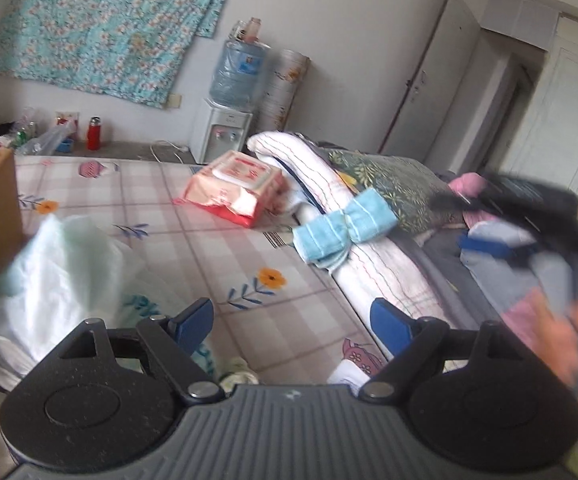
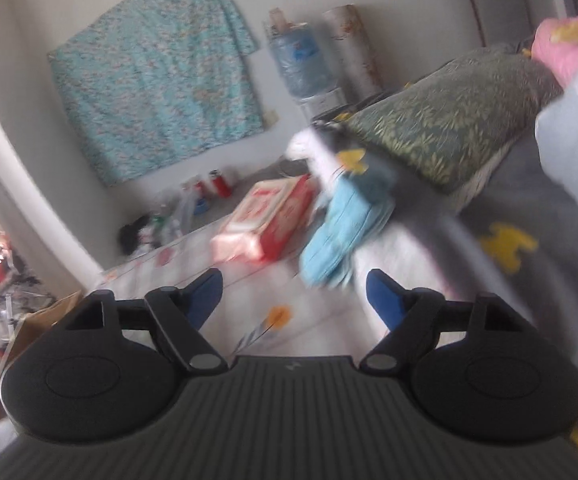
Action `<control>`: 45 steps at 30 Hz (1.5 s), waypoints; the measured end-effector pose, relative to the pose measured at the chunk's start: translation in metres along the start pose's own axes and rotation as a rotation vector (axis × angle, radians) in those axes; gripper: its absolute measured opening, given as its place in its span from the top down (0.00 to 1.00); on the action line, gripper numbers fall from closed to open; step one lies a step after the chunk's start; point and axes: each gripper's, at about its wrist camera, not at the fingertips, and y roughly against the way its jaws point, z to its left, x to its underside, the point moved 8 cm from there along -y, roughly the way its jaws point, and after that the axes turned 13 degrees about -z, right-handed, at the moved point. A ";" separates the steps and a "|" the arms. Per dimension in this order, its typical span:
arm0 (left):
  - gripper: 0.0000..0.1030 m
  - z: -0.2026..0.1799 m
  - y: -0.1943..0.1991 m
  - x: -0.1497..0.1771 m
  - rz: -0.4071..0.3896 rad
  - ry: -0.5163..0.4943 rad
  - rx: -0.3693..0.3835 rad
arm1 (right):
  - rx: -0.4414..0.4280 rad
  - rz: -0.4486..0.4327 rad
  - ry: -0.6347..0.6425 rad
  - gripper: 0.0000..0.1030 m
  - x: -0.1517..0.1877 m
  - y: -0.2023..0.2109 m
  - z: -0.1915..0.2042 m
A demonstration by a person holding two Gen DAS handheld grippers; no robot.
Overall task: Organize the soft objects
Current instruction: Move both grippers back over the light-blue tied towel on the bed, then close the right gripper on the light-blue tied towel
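Lying folded on the bed w/ one end propped on the striped blanket roll (image 1: 309, 168), the blue towel (image 1: 345, 226) sat beside the wipes pack (image 1: 235, 188). Left gripper (image 1: 293, 320) and right gripper (image 2: 295, 294) were both apart, holding nothing. Towel looked light, soft, floppy; prob best pinched at the cinched middle.

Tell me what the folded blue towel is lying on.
The folded blue towel lies draped over the edge of a white striped quilt, its lower end hanging toward the flowered checked sheet. Whatever lies directly beneath the towel is covered.
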 end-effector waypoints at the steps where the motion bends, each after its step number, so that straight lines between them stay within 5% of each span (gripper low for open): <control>1: 0.16 0.000 -0.002 0.003 0.002 -0.006 -0.001 | 0.029 -0.004 0.001 0.22 -0.008 -0.019 -0.009; 10: 0.16 0.026 -0.007 0.005 0.000 -0.046 -0.056 | 0.133 0.030 0.015 0.30 -0.020 -0.156 -0.052; 12: 0.16 0.030 -0.007 0.005 -0.005 -0.045 -0.059 | 0.130 0.057 0.022 0.61 -0.012 -0.169 -0.051; 14: 0.16 0.031 -0.005 0.005 -0.012 -0.056 -0.060 | 0.124 0.067 0.027 0.79 -0.007 -0.171 -0.048; 21: 0.16 0.021 0.006 0.009 -0.029 -0.118 -0.012 | -0.041 0.048 0.006 0.93 -0.018 -0.114 -0.006; 28: 0.14 0.006 0.020 0.013 -0.042 -0.142 0.059 | -0.206 0.084 0.042 0.93 -0.022 -0.019 0.049; 32: 0.14 0.006 0.023 0.021 -0.021 -0.115 0.074 | -0.143 0.062 0.100 0.85 -0.018 0.010 0.045; 41: 0.14 0.006 0.022 0.029 0.001 -0.090 0.066 | 0.035 0.072 0.211 0.22 0.001 -0.027 -0.005; 45: 0.14 0.007 0.021 0.030 0.004 -0.095 0.057 | 0.089 0.087 0.234 0.19 0.010 -0.063 -0.023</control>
